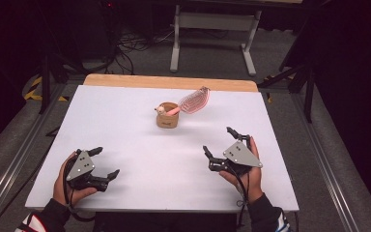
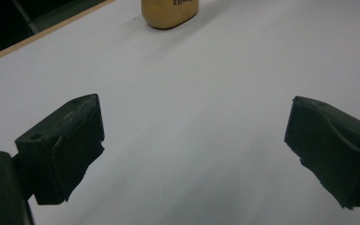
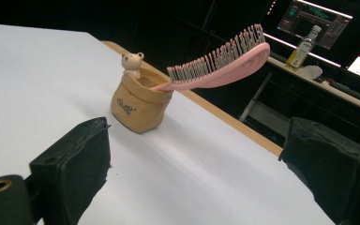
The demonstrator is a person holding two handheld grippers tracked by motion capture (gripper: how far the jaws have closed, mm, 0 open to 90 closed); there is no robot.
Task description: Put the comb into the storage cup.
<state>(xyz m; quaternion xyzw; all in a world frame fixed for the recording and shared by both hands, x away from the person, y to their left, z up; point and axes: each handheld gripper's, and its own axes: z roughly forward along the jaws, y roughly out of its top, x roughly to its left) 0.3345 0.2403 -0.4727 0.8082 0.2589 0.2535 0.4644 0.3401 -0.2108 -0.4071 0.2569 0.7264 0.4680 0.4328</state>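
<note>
My left gripper (image 1: 103,163) & right gripper (image 1: 218,141) both hang jaws wide apart, holding nothing, near the tabletop's (image 1: 125,145) front edge. The pink plastic bristle hairbrush (image 1: 194,100) stands handle-down in the small tan ceramic sack-shaped pot w/ a bear figurine (image 1: 167,116), centre-back. Its long axis leans up toward the far right corner, head overhanging. Risk, imo: grabbing the head levers the light pot over.
</note>
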